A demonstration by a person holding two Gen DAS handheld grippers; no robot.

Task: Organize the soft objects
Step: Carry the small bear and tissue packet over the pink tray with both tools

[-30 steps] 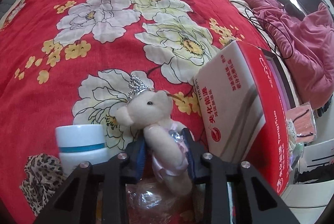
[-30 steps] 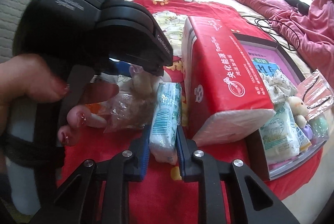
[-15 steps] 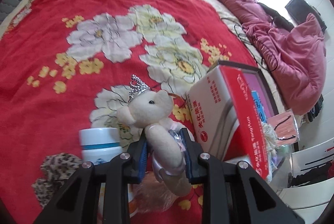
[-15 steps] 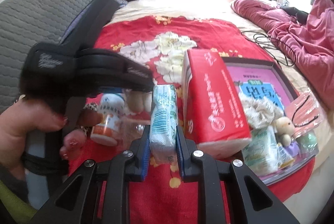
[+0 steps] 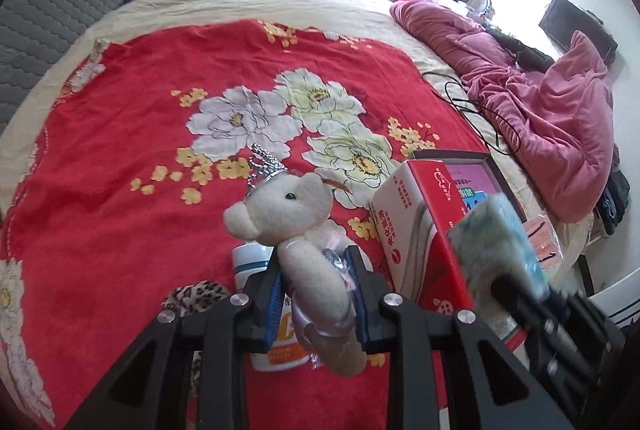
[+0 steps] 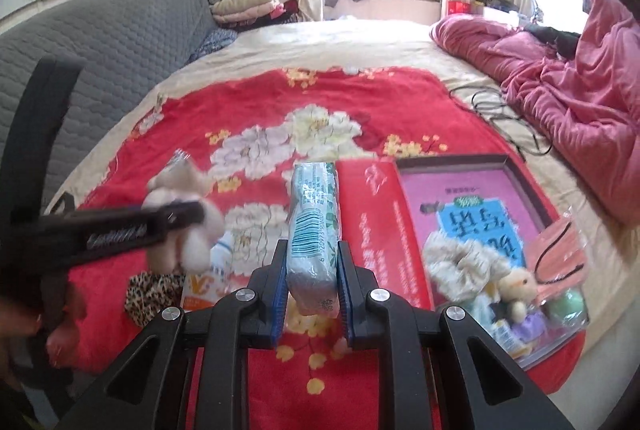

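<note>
My left gripper [image 5: 316, 286] is shut on a cream teddy bear [image 5: 288, 213] with a silver crown, held by its body above the red floral blanket [image 5: 120, 157]. My right gripper [image 6: 313, 280] is shut on a pale blue tissue pack [image 6: 314, 213], also lifted off the bed. The right wrist view shows the bear [image 6: 184, 230] blurred at the left in the other gripper. The tissue pack [image 5: 496, 246] appears blurred at the right of the left wrist view. An open box [image 6: 516, 165] with a pink lining holds a scrunchie, a small plush and other soft items.
A red tissue carton [image 5: 420, 226] stands beside the box. A white and orange bottle [image 5: 256, 262] and a leopard-print cloth [image 5: 192, 300] lie on the blanket below the bear. A crumpled pink duvet [image 5: 552, 125] and a black cable [image 5: 480, 113] lie at the right.
Both grippers have risen from the bed with the bear and the tissue pack held. More of the bed and room now shows; the bottle and cloth sit lower under the bear.
</note>
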